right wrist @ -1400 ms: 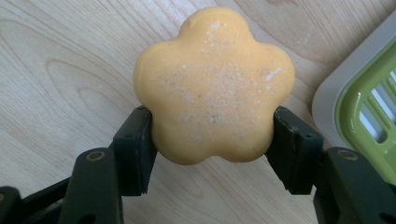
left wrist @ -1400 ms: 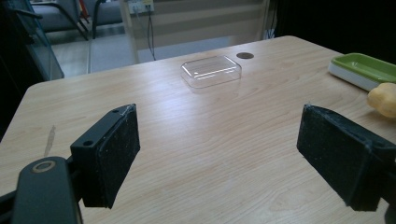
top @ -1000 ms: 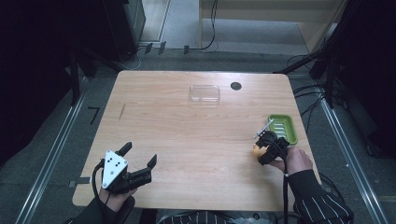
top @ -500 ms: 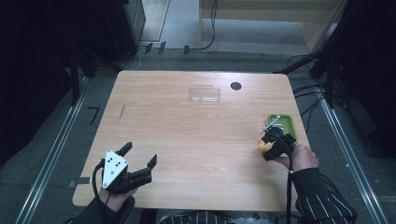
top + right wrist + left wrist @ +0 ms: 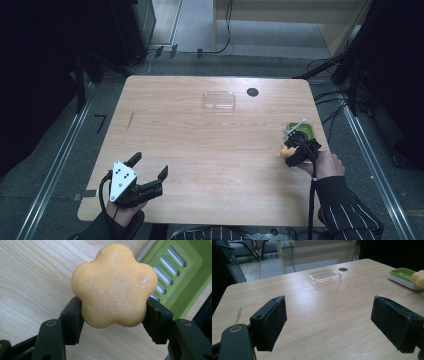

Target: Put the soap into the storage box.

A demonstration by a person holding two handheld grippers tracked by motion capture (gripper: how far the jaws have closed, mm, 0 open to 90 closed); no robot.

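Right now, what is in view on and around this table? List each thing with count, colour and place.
flower-shaped orange soap bar: one, orange, clamped in the right tongs beside the dish
slotted green plastic soap dish: one, green with pale rim, right table edge
clear plastic lid: one, transparent, far middle of table
round dark hole: one, black, right of lid
light wooden table: one, pale wood
left tongs: one, black, open, near left corner
right tongs: one, black, shut on soap

In the right gripper view, the green soap dish (image 5: 190, 272) is cut off at the two o'clock corner, and the flower-shaped orange soap (image 5: 113, 286) hides its near left rim. In the left gripper view that soap (image 5: 419, 278) is cut by the three o'clock edge.
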